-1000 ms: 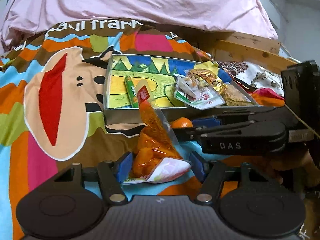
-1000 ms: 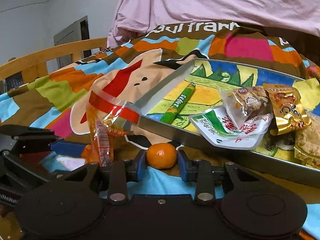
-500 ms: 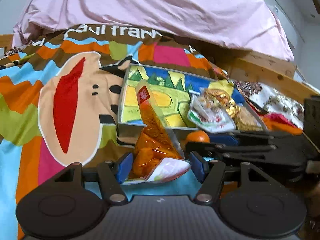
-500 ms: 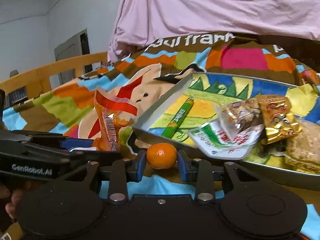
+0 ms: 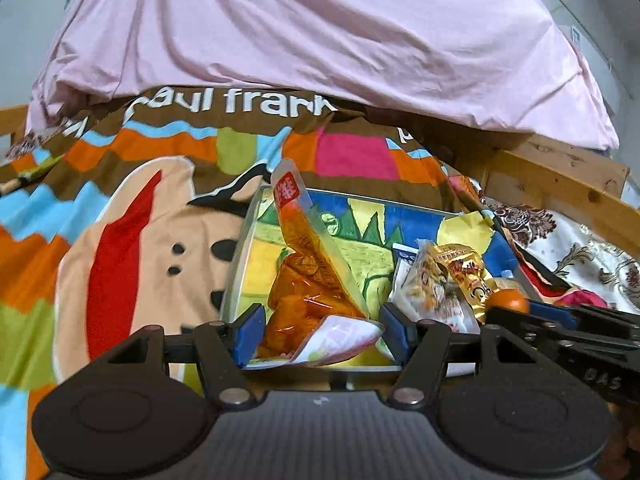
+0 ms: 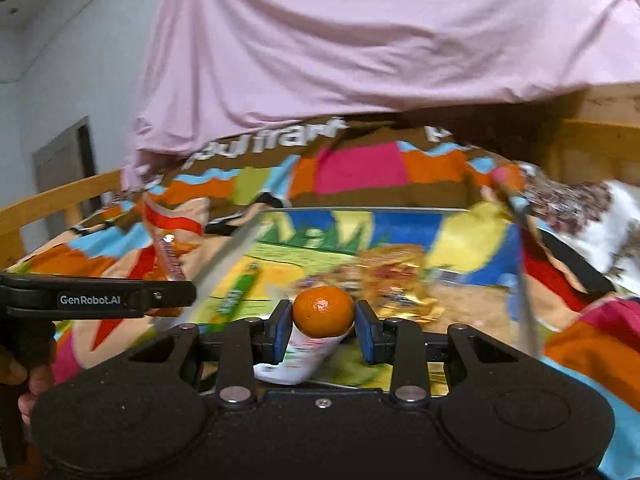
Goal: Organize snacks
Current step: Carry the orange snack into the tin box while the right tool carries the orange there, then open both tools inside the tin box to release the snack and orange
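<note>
My left gripper (image 5: 322,332) is shut on a clear bag of orange snacks (image 5: 308,292), whose red-labelled top stands up above the near left part of the metal tray (image 5: 240,264). My right gripper (image 6: 324,330) is shut on a small tangerine (image 6: 323,311), held over the tray's near edge (image 6: 224,264). In the left wrist view the tangerine (image 5: 507,301) and the right gripper (image 5: 560,320) show at the right. The right wrist view has the left gripper (image 6: 100,300) and its bag (image 6: 168,236) at the left. A gold packet (image 5: 460,268), a white packet (image 5: 424,292) and a green stick (image 6: 240,288) lie in the tray.
The tray rests on a bright cartoon-print blanket (image 5: 120,248) on a bed. A pink duvet (image 5: 320,32) is heaped behind it. A wooden bed rail (image 5: 560,184) and a floral cloth (image 5: 580,256) lie to the right. A hand (image 6: 28,384) holds the left gripper.
Both grippers have risen and moved forward over the tray's near edge, each carrying its load. The bag and the tangerine now hang above the tray rather than in front of it.
</note>
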